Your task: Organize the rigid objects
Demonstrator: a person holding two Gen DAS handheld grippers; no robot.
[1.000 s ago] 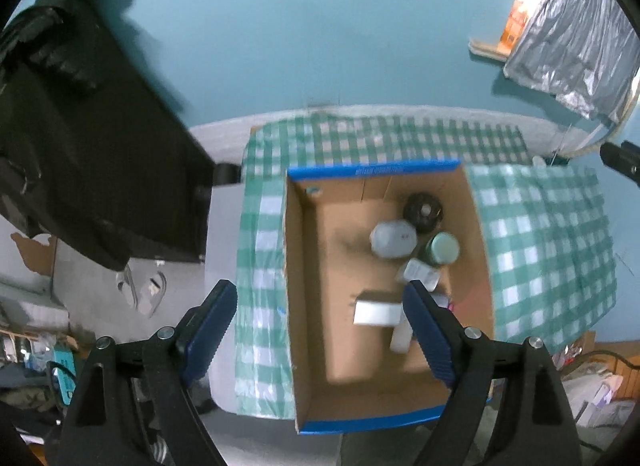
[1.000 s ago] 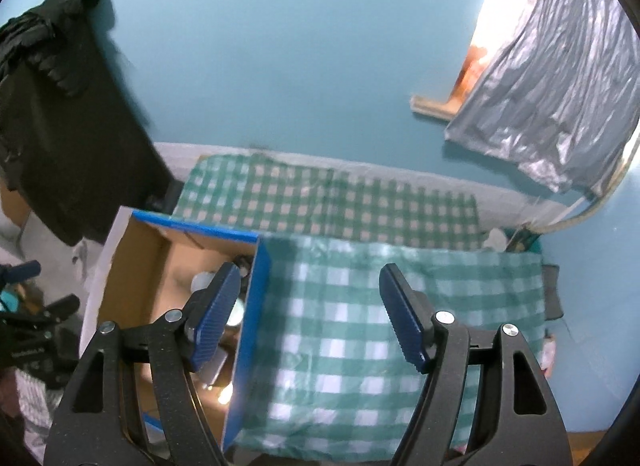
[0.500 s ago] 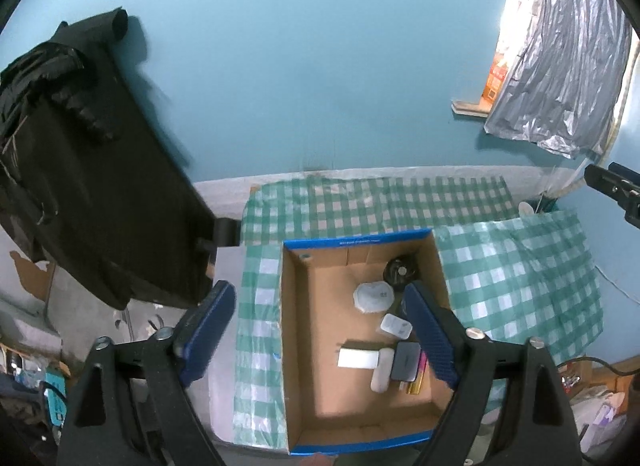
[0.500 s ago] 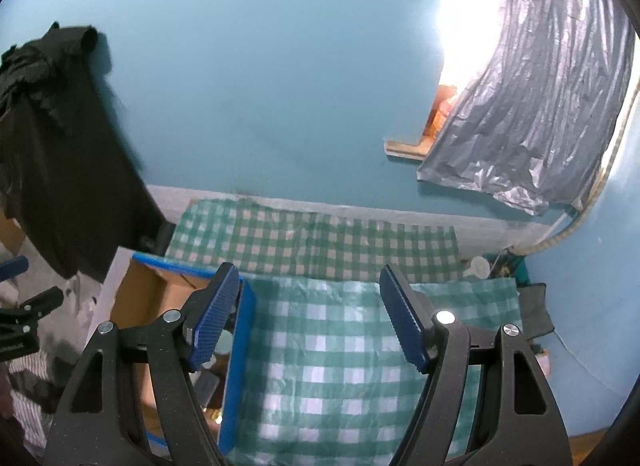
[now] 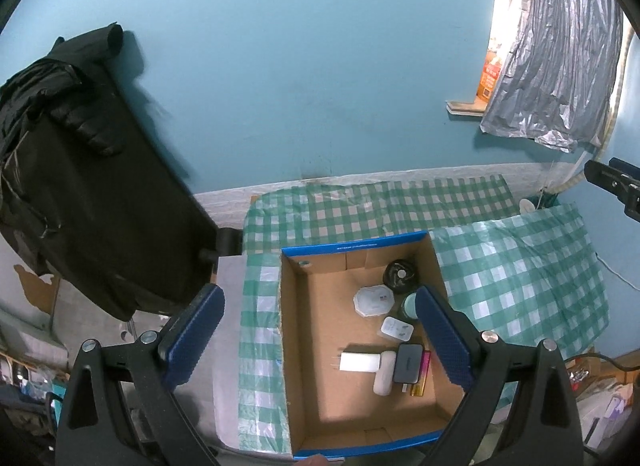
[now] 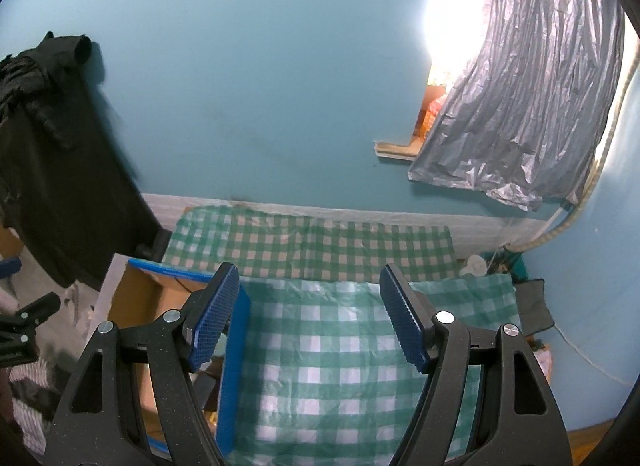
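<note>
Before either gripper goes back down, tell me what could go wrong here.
The small things lie packed along the cardboard box's right wall, so the open left gripper may nudge the white charger or grey case. The loose checked cloth under the right gripper could snag.

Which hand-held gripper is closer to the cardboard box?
The left. The left hand-held gripper hangs open right above the box. The right hand-held gripper is open over the checked cloth, beside the box's blue edge.
</note>
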